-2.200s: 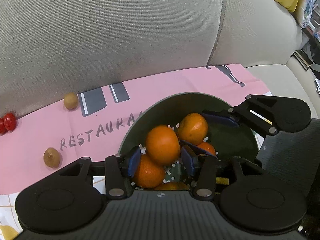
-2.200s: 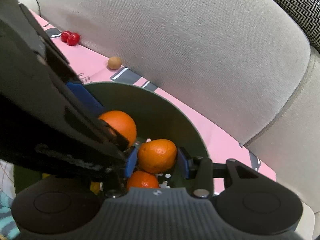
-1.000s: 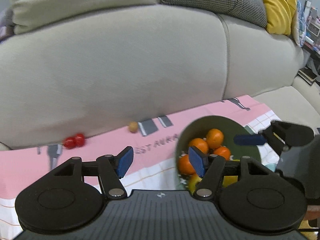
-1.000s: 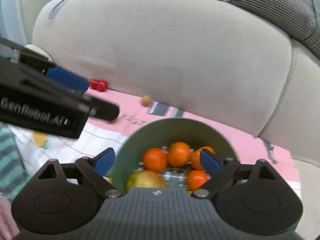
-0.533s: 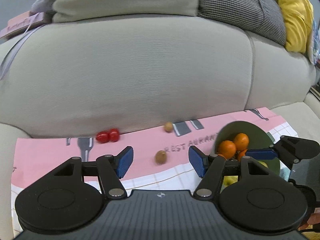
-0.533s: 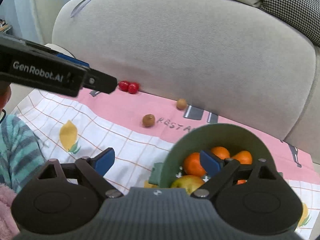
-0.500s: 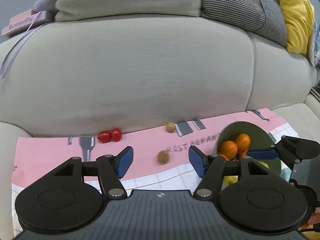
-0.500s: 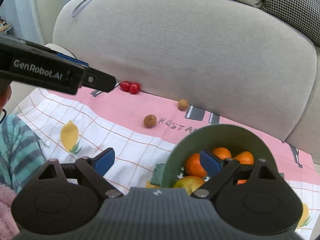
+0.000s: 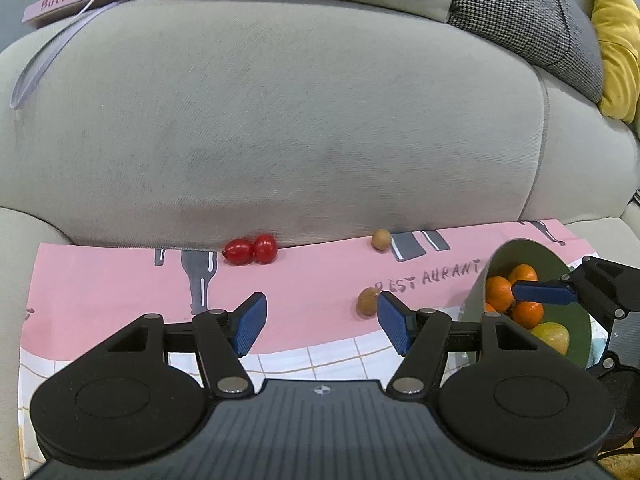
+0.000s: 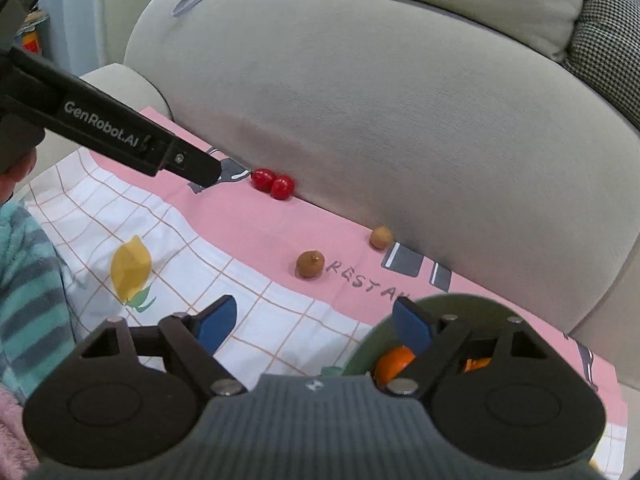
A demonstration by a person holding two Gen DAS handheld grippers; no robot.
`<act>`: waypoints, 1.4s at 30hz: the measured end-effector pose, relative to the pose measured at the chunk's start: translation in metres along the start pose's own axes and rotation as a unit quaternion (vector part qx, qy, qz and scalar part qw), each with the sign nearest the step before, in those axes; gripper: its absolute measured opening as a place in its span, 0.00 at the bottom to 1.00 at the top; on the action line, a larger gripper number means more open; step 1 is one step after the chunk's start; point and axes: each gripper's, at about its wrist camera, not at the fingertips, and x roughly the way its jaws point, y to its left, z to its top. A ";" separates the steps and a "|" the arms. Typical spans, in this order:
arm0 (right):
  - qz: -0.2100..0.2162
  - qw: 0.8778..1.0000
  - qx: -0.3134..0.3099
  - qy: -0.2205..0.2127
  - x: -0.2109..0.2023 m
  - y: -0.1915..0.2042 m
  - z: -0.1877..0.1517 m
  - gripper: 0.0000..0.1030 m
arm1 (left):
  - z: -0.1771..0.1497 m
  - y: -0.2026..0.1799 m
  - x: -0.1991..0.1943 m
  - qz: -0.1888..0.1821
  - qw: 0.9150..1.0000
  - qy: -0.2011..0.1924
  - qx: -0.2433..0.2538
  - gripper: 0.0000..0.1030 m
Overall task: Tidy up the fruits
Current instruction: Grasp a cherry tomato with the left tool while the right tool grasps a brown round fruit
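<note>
On the sofa seat lies a pink and white cloth point(image 9: 312, 280) point(image 10: 248, 224). Two red tomatoes point(image 9: 251, 249) point(image 10: 273, 184) rest against the backrest. Two small brown fruits sit further right: one point(image 9: 380, 239) point(image 10: 380, 237) by the backrest, one point(image 9: 367, 300) point(image 10: 310, 264) nearer. A green bowl point(image 9: 576, 292) point(image 10: 452, 308) at the right holds several oranges point(image 9: 500, 291) and a yellow-green fruit point(image 9: 554, 335). My left gripper point(image 9: 320, 322) is open above the cloth with nothing between its fingers. My right gripper point(image 10: 314, 322) is open beside the bowl's left rim, its jaws closing on nothing.
The grey sofa backrest point(image 9: 300, 128) rises right behind the fruit. A pink "Butterfly" box point(image 9: 76, 0) sits on top of it, with houndstooth point(image 9: 540, 20) and yellow point(image 9: 616, 40) cushions at the right. A person's striped sleeve point(image 10: 28, 292) is at the left of the right wrist view.
Both grippers have let go of the oranges in the bowl, pulled back and swung left. The bowl slid to the right in both views; tomatoes and brown fruits came into view.
</note>
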 end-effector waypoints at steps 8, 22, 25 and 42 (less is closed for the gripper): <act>0.015 1.000 -0.010 0.000 0.028 0.010 0.014 0.57 | 0.001 0.009 0.020 0.001 1.000 0.010 0.004 0.67; 0.004 0.997 0.037 0.066 0.110 0.006 0.030 0.35 | -0.005 0.046 0.072 0.048 0.998 0.019 0.026 0.48; 0.001 0.997 0.029 0.078 0.123 0.004 0.031 0.34 | -0.003 0.051 0.087 0.047 0.998 0.024 0.038 0.43; 0.026 0.993 0.067 0.092 0.154 -0.008 0.034 0.24 | 0.002 0.060 0.163 0.079 0.983 0.041 0.162 0.40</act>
